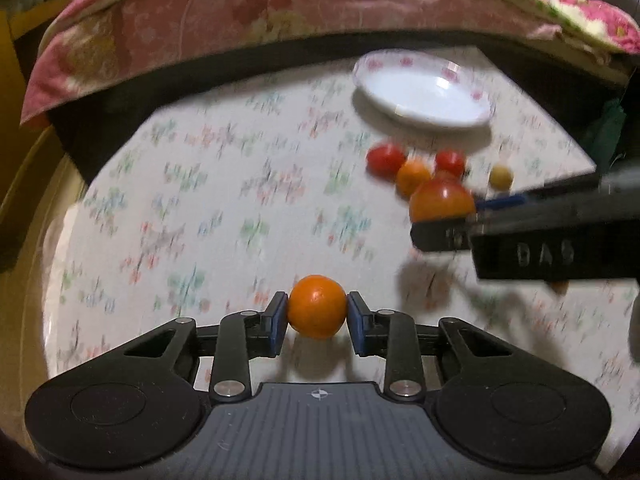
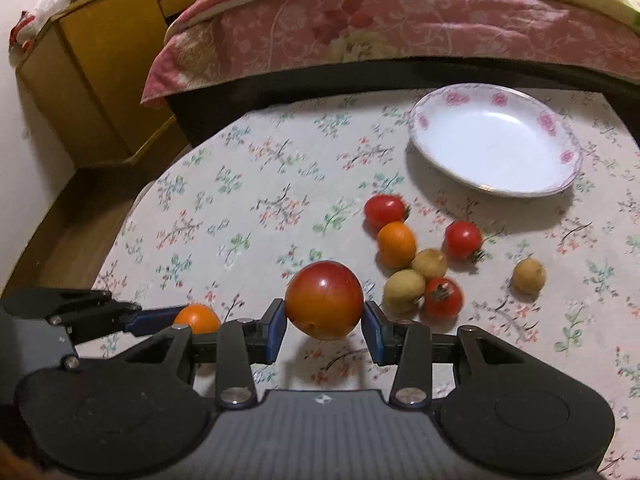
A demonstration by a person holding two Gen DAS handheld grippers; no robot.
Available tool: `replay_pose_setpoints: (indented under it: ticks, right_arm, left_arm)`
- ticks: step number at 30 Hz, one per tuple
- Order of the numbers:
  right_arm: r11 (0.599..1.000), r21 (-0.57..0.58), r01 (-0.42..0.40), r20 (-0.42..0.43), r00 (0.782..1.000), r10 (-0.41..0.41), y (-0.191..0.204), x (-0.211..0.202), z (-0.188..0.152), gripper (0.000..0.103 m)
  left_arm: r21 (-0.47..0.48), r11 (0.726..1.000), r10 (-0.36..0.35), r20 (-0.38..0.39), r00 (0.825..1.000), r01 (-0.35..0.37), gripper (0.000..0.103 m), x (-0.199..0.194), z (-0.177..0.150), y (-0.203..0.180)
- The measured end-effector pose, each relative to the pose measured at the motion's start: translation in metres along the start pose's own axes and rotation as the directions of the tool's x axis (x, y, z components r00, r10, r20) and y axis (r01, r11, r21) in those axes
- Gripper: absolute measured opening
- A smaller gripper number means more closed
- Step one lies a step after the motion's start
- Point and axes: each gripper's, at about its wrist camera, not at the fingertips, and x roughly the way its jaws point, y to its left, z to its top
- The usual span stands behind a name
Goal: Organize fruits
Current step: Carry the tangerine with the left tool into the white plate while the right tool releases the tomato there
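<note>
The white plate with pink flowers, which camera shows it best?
The right wrist view: the plate is sharp, whole and unblocked there. The left wrist view shows it too, but farther off and motion-blurred.

I saw a floral tablecloth (image 2: 248,216) covering the table, pale with small red and green sprigs. Behind the table ran a bed with a pink floral quilt (image 2: 360,28) draped over its edge, a dark base (image 2: 280,84) under it. A second cover with bright pink and green flowers (image 1: 580,8) lay on top at the far right. Left of the bed stood a yellow wooden cabinet (image 2: 100,80) against a white wall (image 2: 24,152). Brown floor (image 2: 80,232) showed beside it.
</note>
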Motion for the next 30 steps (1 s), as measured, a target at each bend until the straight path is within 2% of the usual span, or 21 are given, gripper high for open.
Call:
replay_pose_setpoints:
  ticks: [8,16,21,30]
  right_arm:
    - [0.993,0.095,0.069,0.094,0.992,-0.079,-0.043,-0.022,0.035,0.040]
    - [0.980,0.140,0.140,0.124,0.980,-0.158,-0.092,-0.008,0.079,0.040]
    - [0.975,0.163,0.154,0.108,0.979,-0.173,-0.118,0.010,0.093,0.040]
    - [0.969,0.210,0.131,0.077,0.986,-0.150,-0.145,0.028,0.095,0.040]
  left_arm:
    - [0.058,0.997,-0.060,0.104,0.993,0.055,0.039,0.015,0.069,-0.022]
    - [0.107,0.992,-0.086,0.133,0.987,0.072,0.039,0.055,0.128,-0.049]
    - [0.131,0.989,-0.080,0.118,0.990,0.064,0.039,0.085,0.145,-0.057]
    - [0.167,0.985,-0.071,0.099,0.993,0.054,0.039,0.107,0.155,-0.065]
